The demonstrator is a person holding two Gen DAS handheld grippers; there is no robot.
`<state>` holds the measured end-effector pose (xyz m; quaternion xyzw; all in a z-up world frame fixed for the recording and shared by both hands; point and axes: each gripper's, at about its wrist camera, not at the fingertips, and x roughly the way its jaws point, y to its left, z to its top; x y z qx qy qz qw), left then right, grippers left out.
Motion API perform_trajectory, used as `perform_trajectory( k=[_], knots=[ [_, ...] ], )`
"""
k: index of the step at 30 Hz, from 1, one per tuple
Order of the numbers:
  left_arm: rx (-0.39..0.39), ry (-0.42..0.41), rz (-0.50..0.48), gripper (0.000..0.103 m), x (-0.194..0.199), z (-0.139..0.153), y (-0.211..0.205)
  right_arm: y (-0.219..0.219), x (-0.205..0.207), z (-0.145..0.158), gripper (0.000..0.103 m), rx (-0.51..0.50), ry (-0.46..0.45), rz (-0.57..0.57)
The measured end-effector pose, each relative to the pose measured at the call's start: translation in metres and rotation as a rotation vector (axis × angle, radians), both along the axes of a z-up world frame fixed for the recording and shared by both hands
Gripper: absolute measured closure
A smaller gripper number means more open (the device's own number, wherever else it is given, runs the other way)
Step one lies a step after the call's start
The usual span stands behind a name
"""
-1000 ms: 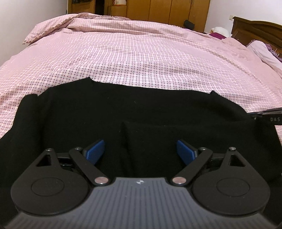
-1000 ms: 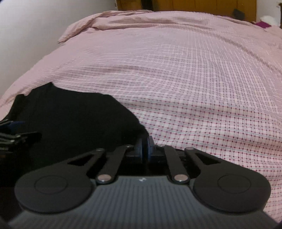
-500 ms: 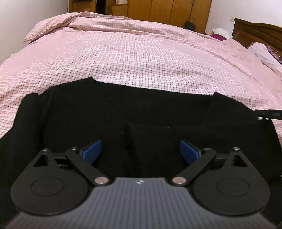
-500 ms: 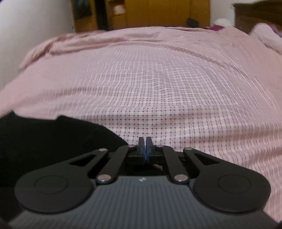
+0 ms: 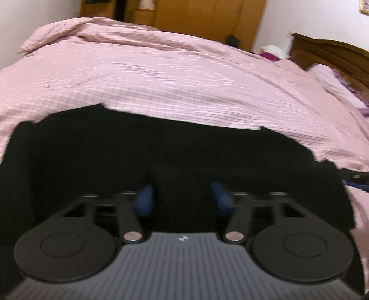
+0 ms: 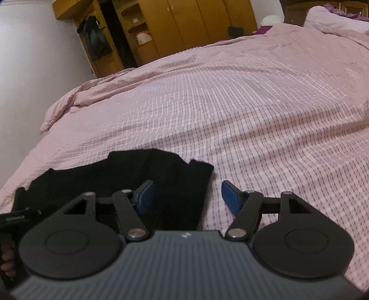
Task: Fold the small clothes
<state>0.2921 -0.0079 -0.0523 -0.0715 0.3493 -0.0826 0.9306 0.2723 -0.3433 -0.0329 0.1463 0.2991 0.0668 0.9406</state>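
Black garment lies spread on the pink checked bed cover, at the near edge of the bed, partly folded, with a doubled layer of cloth in front of the left claw. In the right wrist view the same garment ends at a corner on the cover, its right edge running down between the claw's fingers.

Left claw is open, blue pads wide apart, low over the black cloth; a fold of fabric sits between the pads, but the view is blurred and I cannot tell if they touch it. Nothing gripped.

Right claw is open too, pads well apart. Left pad is over the garment's edge, right pad over bare cover. Nothing held. Its tip shows at the right edge of the left view, just beside the garment's right end.

Beyond the bed: wooden wardrobe along the far wall, dark wooden headboard to the right, pillow at the far right, white wall on the left.
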Motion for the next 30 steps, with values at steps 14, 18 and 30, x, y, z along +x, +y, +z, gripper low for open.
perform_trajectory(
  k=[14, 18, 30],
  knots=[
    [0.159, -0.093, 0.121, 0.089, 0.004, 0.031, 0.018, 0.006, 0.002, -0.013, 0.035, 0.026, -0.004, -0.019],
    [0.130, -0.027, 0.162, 0.089, 0.005, 0.002, 0.033, 0.009, 0.008, -0.016, 0.035, 0.038, 0.003, -0.014],
    [0.095, -0.148, 0.170, 0.089, -0.010, 0.033, 0.033, 0.008, 0.046, -0.027, 0.036, 0.243, 0.005, 0.043]
  ],
)
